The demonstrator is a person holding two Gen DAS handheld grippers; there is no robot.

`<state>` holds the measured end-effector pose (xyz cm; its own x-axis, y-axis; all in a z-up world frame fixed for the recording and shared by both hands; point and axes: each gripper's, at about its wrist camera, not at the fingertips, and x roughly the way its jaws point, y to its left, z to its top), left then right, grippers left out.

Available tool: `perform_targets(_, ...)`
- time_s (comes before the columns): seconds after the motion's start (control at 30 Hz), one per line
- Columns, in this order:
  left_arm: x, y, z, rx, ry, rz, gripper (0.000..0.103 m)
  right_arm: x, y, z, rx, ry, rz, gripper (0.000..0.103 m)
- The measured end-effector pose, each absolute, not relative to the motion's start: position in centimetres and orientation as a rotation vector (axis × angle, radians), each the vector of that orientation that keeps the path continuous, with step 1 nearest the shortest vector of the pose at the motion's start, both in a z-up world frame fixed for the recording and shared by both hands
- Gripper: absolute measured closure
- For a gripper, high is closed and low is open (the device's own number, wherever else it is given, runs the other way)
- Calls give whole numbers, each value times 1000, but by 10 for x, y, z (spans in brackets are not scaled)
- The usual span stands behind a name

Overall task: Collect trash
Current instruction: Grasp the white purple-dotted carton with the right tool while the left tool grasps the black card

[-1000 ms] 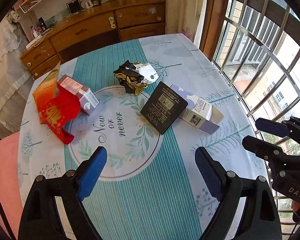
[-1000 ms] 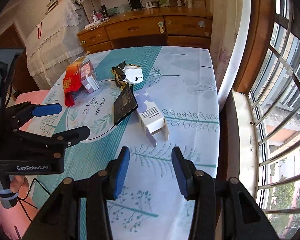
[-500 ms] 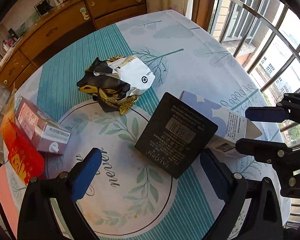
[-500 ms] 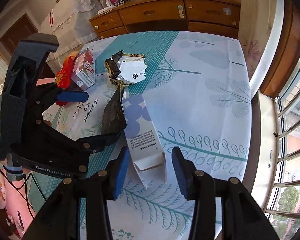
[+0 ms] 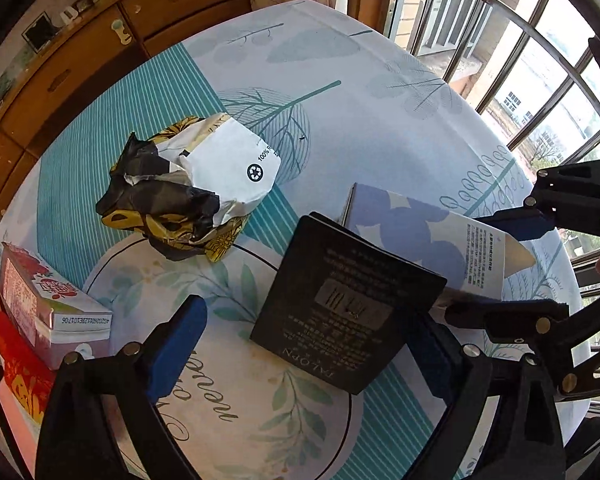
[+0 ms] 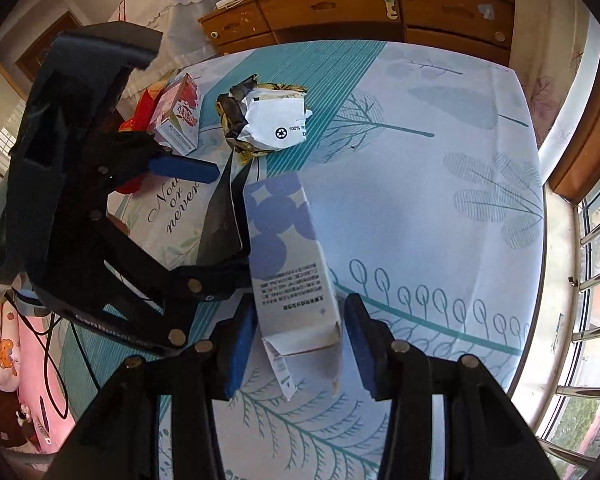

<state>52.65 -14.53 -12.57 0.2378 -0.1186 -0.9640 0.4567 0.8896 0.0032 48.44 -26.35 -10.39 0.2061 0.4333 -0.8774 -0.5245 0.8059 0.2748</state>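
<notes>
Left wrist view: my left gripper [image 5: 300, 344], jaws wide but closing, straddles the flat black printed card [image 5: 346, 308] leaning on the blue-and-white carton [image 5: 424, 240], pads clear of it.

Right wrist view: my right gripper [image 6: 300, 344] brackets that carton's [image 6: 288, 256] open end, pads apart, not touching, on the leaf-print tablecloth [image 6: 420, 160].

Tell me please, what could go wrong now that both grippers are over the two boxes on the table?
1. The black box leans on the white and blue carton. If the right gripper, whose jaws straddle the carton, lifts it first, the black box may drop or slide.
2. The left gripper is closing around the black box right beside the right gripper; the two may collide.
3. The carton's open end could crush under a squeeze.
</notes>
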Motion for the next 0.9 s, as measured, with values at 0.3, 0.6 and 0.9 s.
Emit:
perform_targets(0.3, 525, -136, -119, 251, 1221, -351, 42, 479, -262, -102, -104, 1179, 649, 58)
perform_targets(0.6, 484, -125, -98, 178, 1185, -253, 42, 449, -253, -98, -94, 1180, 555, 67)
perform_targets(0.9, 389, -96, -70, 98, 1180, -219, 42, 369, -259, -82, 90, 1214, 483, 68)
